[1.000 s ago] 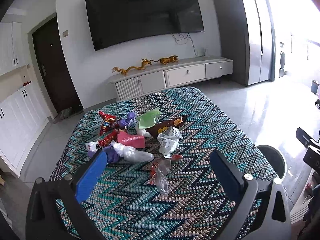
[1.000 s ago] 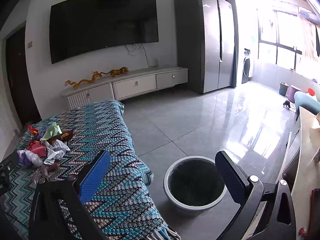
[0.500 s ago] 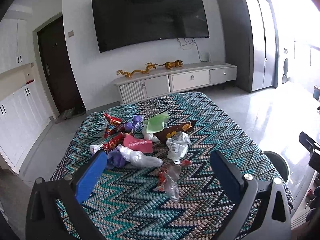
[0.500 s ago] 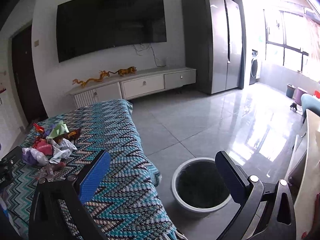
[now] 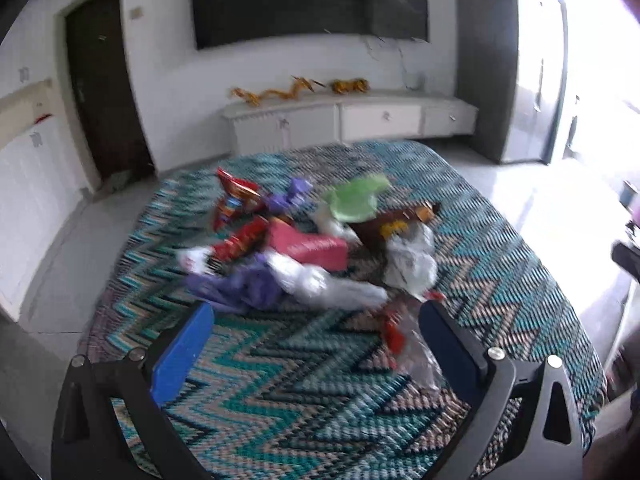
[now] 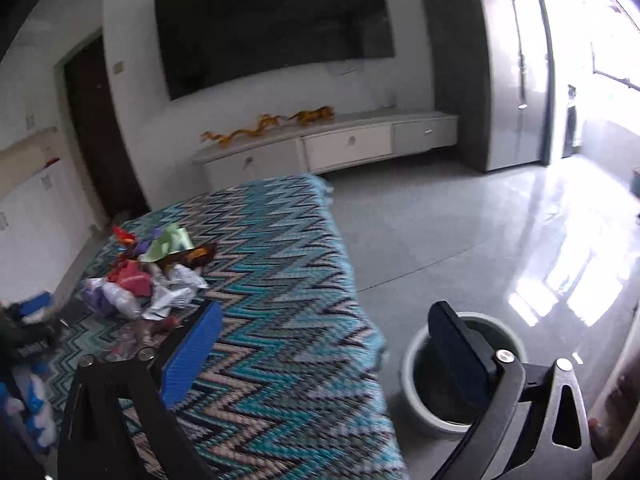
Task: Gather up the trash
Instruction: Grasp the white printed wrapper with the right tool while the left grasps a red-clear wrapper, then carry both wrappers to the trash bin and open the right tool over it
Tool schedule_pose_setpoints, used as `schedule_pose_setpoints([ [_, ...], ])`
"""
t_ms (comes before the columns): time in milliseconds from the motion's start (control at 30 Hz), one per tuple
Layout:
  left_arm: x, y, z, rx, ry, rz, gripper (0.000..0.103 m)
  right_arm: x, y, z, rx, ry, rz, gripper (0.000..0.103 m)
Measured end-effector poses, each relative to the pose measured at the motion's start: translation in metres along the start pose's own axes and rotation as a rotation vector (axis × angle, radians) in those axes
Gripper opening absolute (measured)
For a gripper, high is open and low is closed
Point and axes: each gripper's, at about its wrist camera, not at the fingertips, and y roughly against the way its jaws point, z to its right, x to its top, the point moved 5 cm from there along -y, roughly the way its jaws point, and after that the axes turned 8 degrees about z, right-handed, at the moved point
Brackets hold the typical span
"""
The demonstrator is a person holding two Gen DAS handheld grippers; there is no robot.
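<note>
left claw agape — trash pile ahead | right claw agape — bin

A coarse woven cloth in teal zigzags is covering the table, looking rough and matt. The trash pile is showing crinkled glossy plastic wrappers, clear film and what may be crumpled paper — blur is making that hard to tell. The floor tiles are gleaming — smooth, polished, mirroring window light. The bin is looking like smooth matt plastic. Gripper fingers are bearing ribbed blue pads on matt black frames.
</note>
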Motion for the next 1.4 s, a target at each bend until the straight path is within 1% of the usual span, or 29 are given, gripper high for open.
schedule_pose_setpoints([
  [33, -0.004, -0.005, 0.006, -0.027, -0.009, -0.015, 0.102, -0.001, -0.004, -0.003, 0.018, -0.003, -0.01, 0.09],
  [67, -0.008, -0.011, 0.013, -0.06, -0.019, -0.031, 0.101, 0.0, -0.013, -0.009, 0.05, -0.008, -0.033, 0.088],
  [133, -0.013, -0.02, 0.026, -0.113, -0.032, -0.056, 0.096, 0.001, -0.025, -0.017, 0.084, -0.009, -0.059, 0.082],
  [200, -0.017, -0.028, 0.035, -0.161, -0.036, -0.08, 0.091, 0.003, -0.04, -0.029, 0.125, 0.002, -0.086, 0.08],
  [267, -0.021, -0.038, 0.041, -0.203, -0.027, -0.109, 0.084, 0.003, -0.056, -0.041, 0.163, 0.008, -0.113, 0.079],
  [300, -0.023, -0.045, 0.042, -0.223, -0.017, -0.128, 0.079, 0.003, -0.065, -0.048, 0.19, 0.003, -0.134, 0.079],
  [367, -0.027, -0.054, 0.041, -0.242, 0.002, -0.152, 0.075, 0.001, -0.082, -0.063, 0.243, 0.001, -0.173, 0.075],
  [400, -0.029, -0.059, 0.04, -0.254, 0.013, -0.164, 0.07, 0.001, -0.088, -0.069, 0.26, 0.004, -0.185, 0.074],
  [433, -0.031, -0.062, 0.039, -0.27, 0.026, -0.179, 0.064, -0.002, -0.094, -0.076, 0.275, 0.01, -0.195, 0.074],
  [467, -0.033, -0.065, 0.037, -0.286, 0.039, -0.194, 0.06, -0.003, -0.1, -0.083, 0.291, 0.017, -0.208, 0.074],
  [533, -0.036, -0.068, 0.033, -0.327, 0.07, -0.219, 0.05, -0.004, -0.113, -0.099, 0.331, 0.029, -0.238, 0.074],
  [567, -0.038, -0.069, 0.032, -0.341, 0.078, -0.224, 0.047, -0.006, -0.12, -0.109, 0.357, 0.032, -0.256, 0.074],
  [633, -0.041, -0.068, 0.027, -0.358, 0.089, -0.232, 0.034, -0.009, -0.13, -0.121, 0.38, 0.041, -0.279, 0.074],
  [667, -0.041, -0.068, 0.026, -0.363, 0.093, -0.231, 0.032, -0.011, -0.136, -0.128, 0.388, 0.049, -0.292, 0.074],
  [733, -0.042, -0.065, 0.022, -0.381, 0.105, -0.226, 0.019, -0.016, -0.146, -0.141, 0.404, 0.06, -0.315, 0.074],
  [867, -0.043, -0.054, 0.019, -0.411, 0.101, -0.208, 0.014, -0.025, -0.163, -0.156, 0.413, 0.065, -0.351, 0.074],
  [900, -0.043, -0.051, 0.019, -0.416, 0.096, -0.201, 0.013, -0.028, -0.167, -0.159, 0.408, 0.071, -0.358, 0.072],
  [933, -0.043, -0.048, 0.018, -0.419, 0.091, -0.195, 0.013, -0.029, -0.169, -0.159, 0.407, 0.072, -0.363, 0.064],
  [1000, -0.046, -0.04, 0.018, -0.424, 0.087, -0.182, 0.013, -0.033, -0.17, -0.159, 0.422, 0.059, -0.372, 0.052],
  [1067, -0.046, -0.034, 0.016, -0.421, 0.089, -0.171, 0.012, -0.034, -0.166, -0.158, 0.428, 0.056, -0.369, 0.045],
  [1100, -0.045, -0.031, 0.015, -0.416, 0.09, -0.164, 0.011, -0.034, -0.161, -0.157, 0.435, 0.056, -0.365, 0.038],
  [1133, -0.044, -0.027, 0.014, -0.413, 0.091, -0.158, 0.011, -0.033, -0.156, -0.154, 0.438, 0.055, -0.361, 0.035],
  [1233, -0.041, -0.014, 0.013, -0.401, 0.085, -0.137, 0.011, -0.031, -0.142, -0.149, 0.449, 0.054, -0.34, 0.03],
  [1400, -0.035, 0.009, 0.017, -0.369, 0.062, -0.103, 0.011, -0.025, -0.113, -0.135, 0.469, 0.028, -0.292, 0.028],
])
